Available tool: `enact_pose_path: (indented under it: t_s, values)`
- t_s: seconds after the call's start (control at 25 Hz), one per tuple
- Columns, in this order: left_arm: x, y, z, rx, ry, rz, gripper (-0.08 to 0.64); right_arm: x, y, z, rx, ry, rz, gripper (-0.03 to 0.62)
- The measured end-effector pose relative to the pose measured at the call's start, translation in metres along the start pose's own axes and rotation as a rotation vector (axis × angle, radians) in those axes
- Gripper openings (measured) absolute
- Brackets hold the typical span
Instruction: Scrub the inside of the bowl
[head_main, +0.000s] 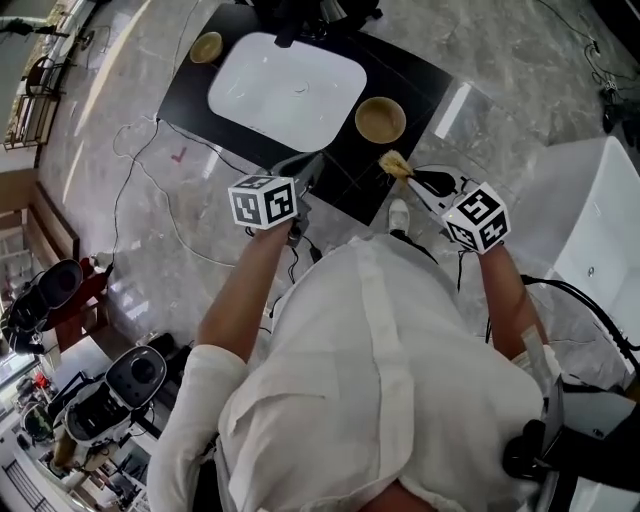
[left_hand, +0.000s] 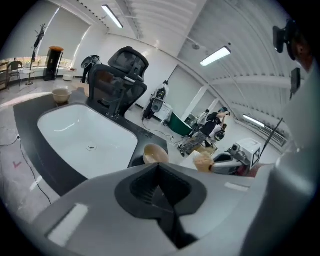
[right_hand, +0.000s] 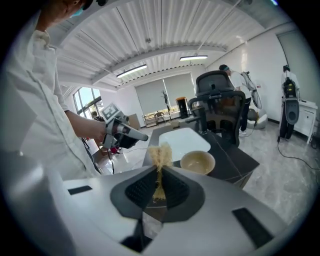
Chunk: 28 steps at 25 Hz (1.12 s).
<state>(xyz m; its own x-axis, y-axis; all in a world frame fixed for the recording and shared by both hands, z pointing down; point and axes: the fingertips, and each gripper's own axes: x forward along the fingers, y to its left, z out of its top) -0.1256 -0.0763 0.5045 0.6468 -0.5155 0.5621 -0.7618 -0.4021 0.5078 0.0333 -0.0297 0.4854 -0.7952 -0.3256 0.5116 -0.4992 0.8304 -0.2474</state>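
Note:
A tan bowl stands upright on the black counter, just right of the white sink. My right gripper is shut on a straw-coloured fibrous scrubber, held in the air just in front of the bowl and apart from it. In the right gripper view the scrubber sticks up between the jaws, with the bowl beyond it. My left gripper hovers over the counter's near edge, left of the bowl. Its jaws meet with nothing between them.
A second small bowl sits at the counter's far left corner. A black office chair stands behind the sink. Cables run across the marble floor. A white tub stands to the right.

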Motion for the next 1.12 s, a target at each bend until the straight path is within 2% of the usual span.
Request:
enact_pose_path:
  t_s: [0.24,0.4,0.64,0.84,1.12]
  values:
    - [-0.080,-0.016,-0.053,0.081,0.029,-0.118,0.005,0.037,0.068,0.003,-0.015,-0.016,-0.028,0.025]
    - [-0.113,-0.022,-0.078,0.153,0.046,-0.152,0.005,0.053,0.105,0.007,-0.029,-0.027,-0.036,0.025]
    - [-0.172,-0.050,-0.113,0.202,0.068,-0.213,0.005,0.052,0.180,0.011,-0.053,-0.009,-0.022,0.025]
    - [-0.198,-0.051,-0.131,0.207,0.063,-0.205,0.005,0.063,0.227,0.005,-0.079,0.012,0.033,0.025]
    - [-0.208,-0.057,-0.140,0.208,0.026,-0.201,0.005,0.058,0.252,0.003,-0.128,0.016,0.041,0.025]
